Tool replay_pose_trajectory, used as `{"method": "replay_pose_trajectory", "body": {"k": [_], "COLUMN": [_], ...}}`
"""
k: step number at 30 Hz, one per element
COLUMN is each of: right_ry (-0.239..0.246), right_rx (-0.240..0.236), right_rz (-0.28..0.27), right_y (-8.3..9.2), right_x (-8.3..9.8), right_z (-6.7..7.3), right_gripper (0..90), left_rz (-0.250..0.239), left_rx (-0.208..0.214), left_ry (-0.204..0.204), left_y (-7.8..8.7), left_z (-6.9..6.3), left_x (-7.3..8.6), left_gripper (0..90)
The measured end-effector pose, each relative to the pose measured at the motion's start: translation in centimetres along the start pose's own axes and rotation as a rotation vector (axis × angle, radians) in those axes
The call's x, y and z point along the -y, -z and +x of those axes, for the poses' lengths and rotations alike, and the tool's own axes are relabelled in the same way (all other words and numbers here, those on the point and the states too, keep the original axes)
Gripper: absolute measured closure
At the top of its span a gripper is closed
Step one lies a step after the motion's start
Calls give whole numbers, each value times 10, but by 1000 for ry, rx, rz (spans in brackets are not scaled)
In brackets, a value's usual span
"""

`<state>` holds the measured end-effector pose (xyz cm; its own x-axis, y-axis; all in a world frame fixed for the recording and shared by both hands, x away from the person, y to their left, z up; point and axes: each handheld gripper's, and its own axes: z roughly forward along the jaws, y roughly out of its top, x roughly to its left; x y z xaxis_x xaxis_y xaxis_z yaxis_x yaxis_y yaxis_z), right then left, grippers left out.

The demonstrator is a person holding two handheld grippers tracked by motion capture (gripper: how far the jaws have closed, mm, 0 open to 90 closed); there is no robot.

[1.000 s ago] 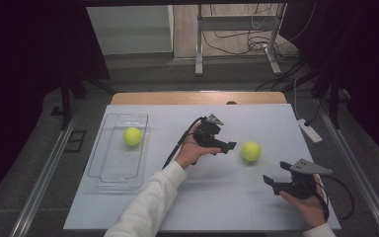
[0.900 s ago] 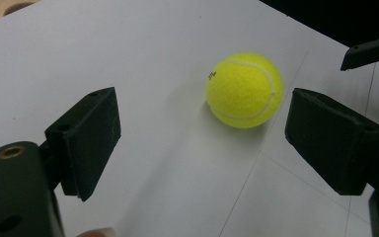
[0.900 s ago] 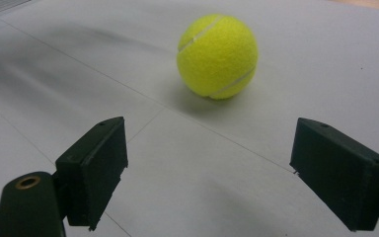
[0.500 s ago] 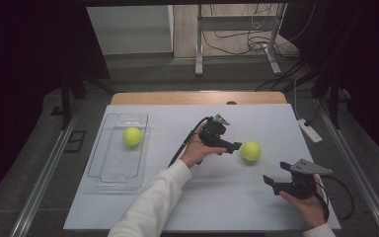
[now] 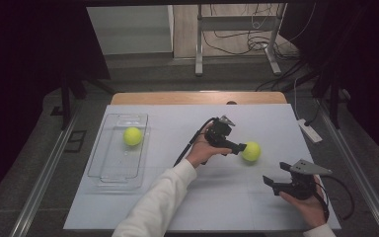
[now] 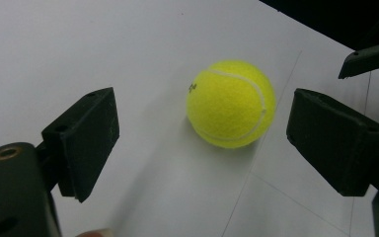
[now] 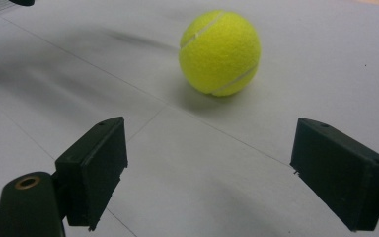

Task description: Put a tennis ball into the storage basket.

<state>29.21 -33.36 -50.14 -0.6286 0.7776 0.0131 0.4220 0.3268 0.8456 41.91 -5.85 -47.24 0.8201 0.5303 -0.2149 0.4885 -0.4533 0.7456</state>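
Observation:
A yellow tennis ball (image 5: 251, 151) lies on the white table top, right of the middle. My left gripper (image 5: 240, 147) reaches it from the left. In the left gripper view the ball (image 6: 231, 103) sits just ahead of the gap, and the left gripper (image 6: 202, 131) is open; its jaws have just been opening and its pads stand clear of the ball. My right gripper (image 5: 272, 181) rests low at the front right, open and empty. The right gripper view has the ball (image 7: 220, 53) well beyond the right gripper (image 7: 209, 170). A second tennis ball (image 5: 132, 136) lies in the clear tray (image 5: 109, 173).
The clear tray stands on the left side of the table. A white power strip (image 5: 308, 131) lies off the table's right edge. The left gripper's black cable (image 5: 190, 145) trails across the middle. The right gripper's jaw tip (image 6: 370, 57) shows at the left gripper view's top right.
My left gripper has slid right across the table up to the ball on the right. The right gripper and both balls have stayed put.

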Motion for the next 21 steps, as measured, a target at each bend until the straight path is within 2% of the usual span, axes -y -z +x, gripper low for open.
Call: {"method": "replay_pose_trajectory", "body": {"k": [21], "right_ry": [3], "right_rx": [-1], "right_rz": [7], "right_y": [0], "right_x": [1], "right_z": [0], "right_gripper": [146], "left_rz": [30], "left_rx": [31], "left_ry": [-3], "left_y": [-24], "left_z": [-6], "left_x": [-4], "left_gripper": [121]}}
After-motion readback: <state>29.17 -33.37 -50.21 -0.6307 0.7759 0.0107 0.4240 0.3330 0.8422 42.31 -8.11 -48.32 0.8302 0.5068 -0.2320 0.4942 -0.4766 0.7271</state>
